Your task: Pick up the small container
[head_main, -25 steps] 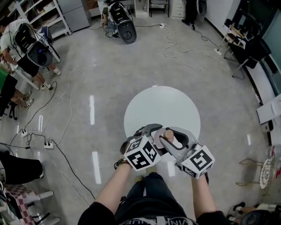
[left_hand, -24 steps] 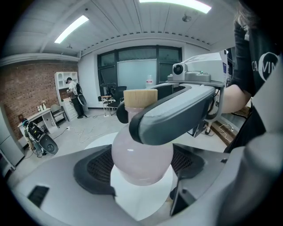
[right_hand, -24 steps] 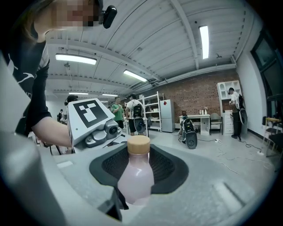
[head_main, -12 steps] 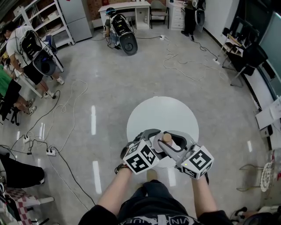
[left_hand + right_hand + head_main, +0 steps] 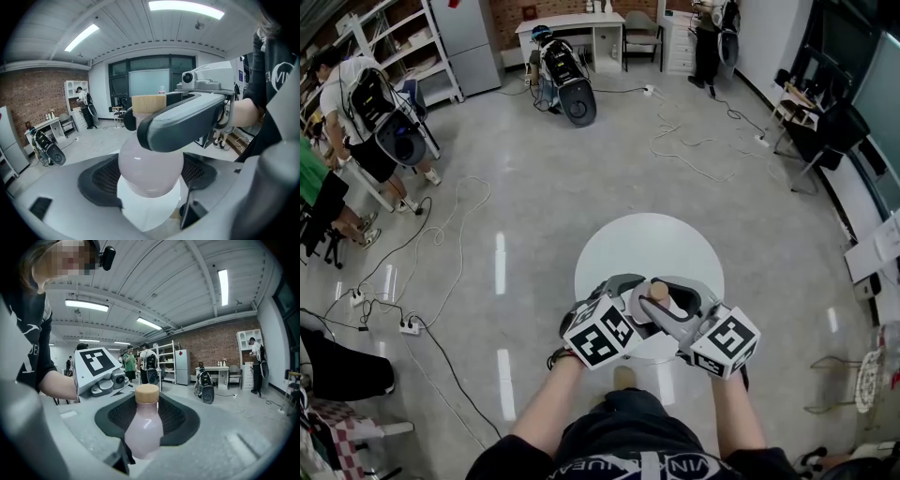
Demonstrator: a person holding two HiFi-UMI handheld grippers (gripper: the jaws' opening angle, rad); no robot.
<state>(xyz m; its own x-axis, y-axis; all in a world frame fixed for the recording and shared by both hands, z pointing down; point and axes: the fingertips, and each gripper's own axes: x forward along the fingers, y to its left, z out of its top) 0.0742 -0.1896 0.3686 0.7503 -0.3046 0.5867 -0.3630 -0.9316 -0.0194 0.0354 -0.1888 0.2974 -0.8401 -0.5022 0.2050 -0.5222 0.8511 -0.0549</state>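
Note:
The small container (image 5: 659,292) is a pale pink bottle with a tan cap, held up over the round white table (image 5: 647,246). Both grippers meet around it close to my body. In the left gripper view the bottle's round body (image 5: 150,168) fills the gap between the black pads of my left gripper (image 5: 150,190), and a grey finger of the right gripper (image 5: 183,124) crosses its neck. In the right gripper view the bottle (image 5: 143,427) stands upright between the pads of my right gripper (image 5: 143,439). The left gripper's marker cube (image 5: 96,364) is at its left.
Cables (image 5: 441,234) trail over the grey floor left of the table. People stand by shelves (image 5: 356,103) at the far left. A desk (image 5: 572,28) and black gear are at the back, and chairs (image 5: 825,122) at the right.
Both grippers have risen together with the bottle between them, so the table below looks a little smaller. The grip looks the same.

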